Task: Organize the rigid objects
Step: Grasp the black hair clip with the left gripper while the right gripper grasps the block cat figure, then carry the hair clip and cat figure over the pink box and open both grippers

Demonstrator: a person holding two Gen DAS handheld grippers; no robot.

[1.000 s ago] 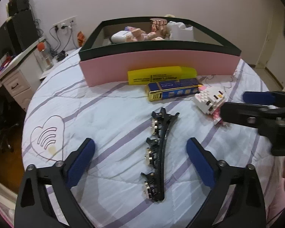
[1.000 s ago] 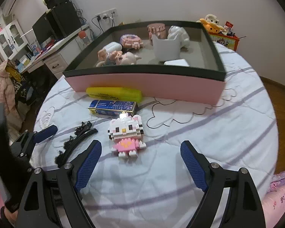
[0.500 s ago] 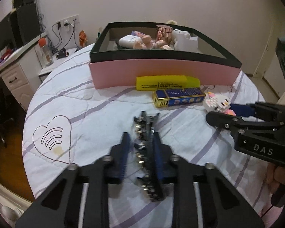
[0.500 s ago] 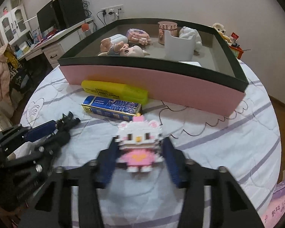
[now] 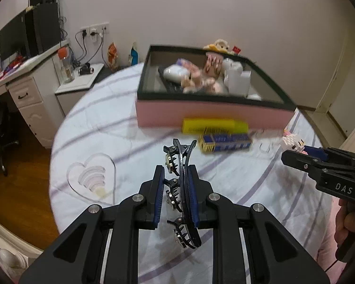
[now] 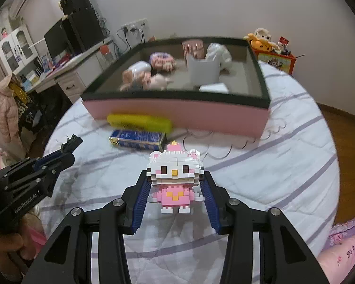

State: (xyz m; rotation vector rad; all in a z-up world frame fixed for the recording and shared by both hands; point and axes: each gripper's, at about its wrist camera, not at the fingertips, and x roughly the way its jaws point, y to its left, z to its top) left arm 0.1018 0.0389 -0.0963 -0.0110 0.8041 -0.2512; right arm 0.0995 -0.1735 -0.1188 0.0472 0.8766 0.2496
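1. The left gripper (image 5: 176,195) has its fingers clamped on the hair clip (image 5: 181,189). The clip's long axis runs along the fingers, its front tip pointing toward the box (image 5: 213,116) and its rear end hanging back past the pads.
2. The right gripper (image 6: 176,198) has its fingers pressed against both sides of the brick cat figure (image 6: 175,177). The figure stands upright between them, facing the camera, clear of the bedspread (image 6: 260,165).
3. The box, pink-walled with a dark rim, lies straight ahead of both grippers on the bed. It already holds several small toys and a white container.
4. The yellow case (image 6: 139,122) rests just against the box's near wall. The blue tin (image 6: 137,138) lies just in front of the case, its long axis parallel to that wall.
5. Judged from both views, the right gripper sits nearer the box's near wall than the left. Each load must rise above the dark rim before moving forward.
6. The clip, being long, would best enter lengthwise along its present heading, into the bare floor at the box's left end.
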